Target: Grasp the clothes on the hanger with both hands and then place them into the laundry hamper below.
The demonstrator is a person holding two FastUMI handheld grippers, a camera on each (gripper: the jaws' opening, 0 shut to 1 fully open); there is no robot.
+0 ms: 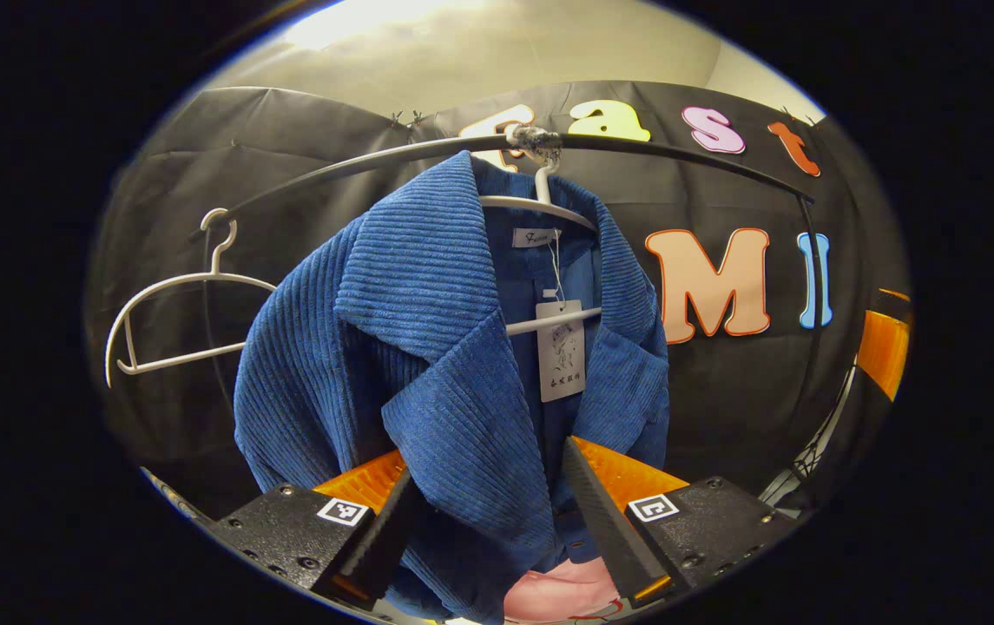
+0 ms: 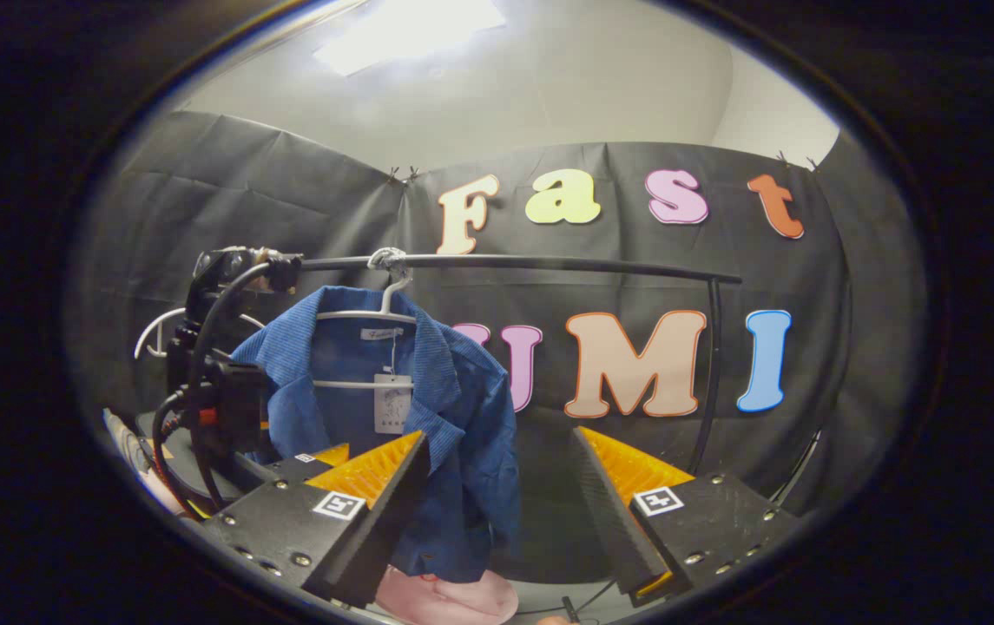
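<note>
One blue jacket (image 1: 427, 347) hangs on one of two white hangers (image 1: 549, 204) on the rail (image 1: 375, 161); the other hanger (image 1: 175, 295) is bare. Left tongs (image 1: 488, 512) stand wide around the jacket's lapel, right tongs (image 2: 497, 503) wide, short of the jacket. A pink hamper (image 2: 449, 599) below the jacket is mostly cut off.

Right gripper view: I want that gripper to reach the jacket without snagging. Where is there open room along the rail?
Free: under the rail, from the blue jacket across to the rack's upright post. Crowded: the jacket's other side, where the left gripper, its cables and an empty hanger cluster.
</note>
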